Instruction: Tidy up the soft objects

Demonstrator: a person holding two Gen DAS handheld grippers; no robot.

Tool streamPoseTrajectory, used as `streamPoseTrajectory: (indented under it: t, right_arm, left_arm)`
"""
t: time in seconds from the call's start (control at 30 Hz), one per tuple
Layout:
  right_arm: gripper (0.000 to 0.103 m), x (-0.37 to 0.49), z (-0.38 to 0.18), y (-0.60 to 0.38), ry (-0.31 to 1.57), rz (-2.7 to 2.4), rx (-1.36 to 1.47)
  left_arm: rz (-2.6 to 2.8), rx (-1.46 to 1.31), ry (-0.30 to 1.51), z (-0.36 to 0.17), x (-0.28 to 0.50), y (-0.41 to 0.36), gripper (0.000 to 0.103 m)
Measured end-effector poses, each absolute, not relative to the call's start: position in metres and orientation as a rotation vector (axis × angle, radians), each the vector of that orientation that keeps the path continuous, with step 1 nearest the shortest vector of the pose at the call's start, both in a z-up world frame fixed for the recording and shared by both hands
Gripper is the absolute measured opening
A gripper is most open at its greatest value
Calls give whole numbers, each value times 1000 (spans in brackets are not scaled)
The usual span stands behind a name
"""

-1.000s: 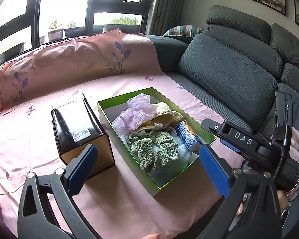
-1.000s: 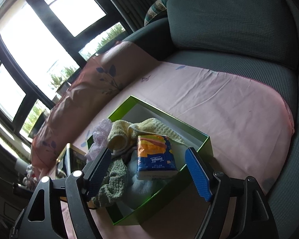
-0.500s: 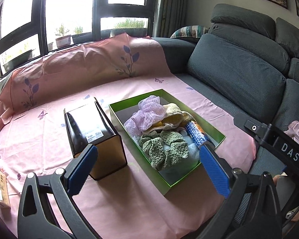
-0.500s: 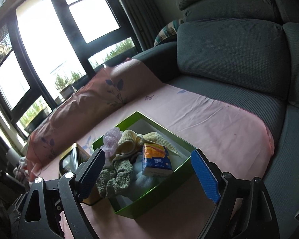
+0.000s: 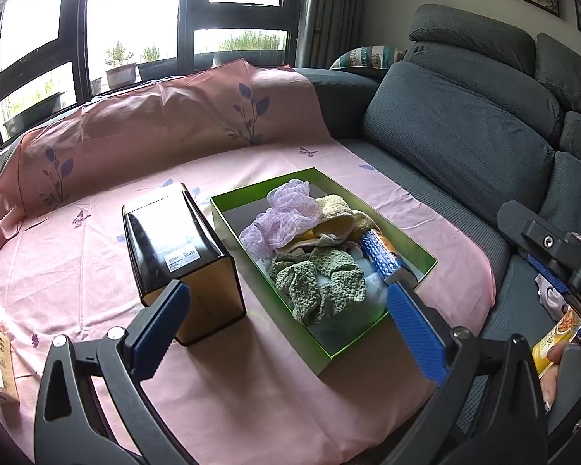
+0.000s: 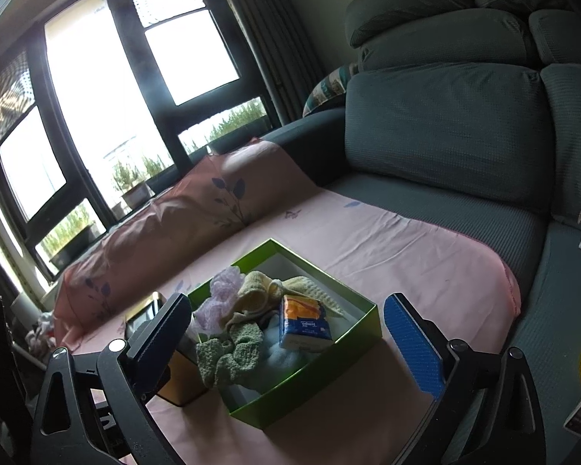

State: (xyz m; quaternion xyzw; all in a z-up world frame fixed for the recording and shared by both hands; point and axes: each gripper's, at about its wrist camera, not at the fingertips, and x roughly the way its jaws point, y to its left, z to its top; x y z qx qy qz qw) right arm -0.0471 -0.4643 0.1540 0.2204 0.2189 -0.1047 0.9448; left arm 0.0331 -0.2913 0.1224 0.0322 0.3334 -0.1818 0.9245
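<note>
Both grippers tilt down toward the green box [image 5: 406, 238]. The right gripper [image 6: 286, 337] has just opened its jaws wide and empty; the left gripper [image 5: 286, 323] is also agape, with the black tin [image 5: 178, 248] left.

**Two wrist views aimed at one box from neighbouring angles**

The left wrist view is taken from just behind the left gripper [image 5: 286, 333], tilted downward over the pink, leaf-printed cloth [image 5: 97, 255]. It faces the black-framed windows, and the open green cardboard box of soft items [image 5: 426, 259] is seen near, right of centre.

The right wrist view is taken from behind the right gripper [image 6: 286, 343], further to the right and less steeply tilted, so more of the grey fabric sofa [image 6: 445, 135] is taken in.

The green box [image 6: 364, 321], the glossy black and gold rectangular box [image 5: 174, 240], the cloth, windows and sofa are shared by both views.
</note>
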Motion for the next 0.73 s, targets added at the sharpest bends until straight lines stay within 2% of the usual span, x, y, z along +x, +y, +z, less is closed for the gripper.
streamPoseTrajectory:
  t: [0.73]
  right_arm:
    - [100,-47,152,-465,463,-241,447]
  left_arm:
    - [-415,72,712,118,31,-298,102]
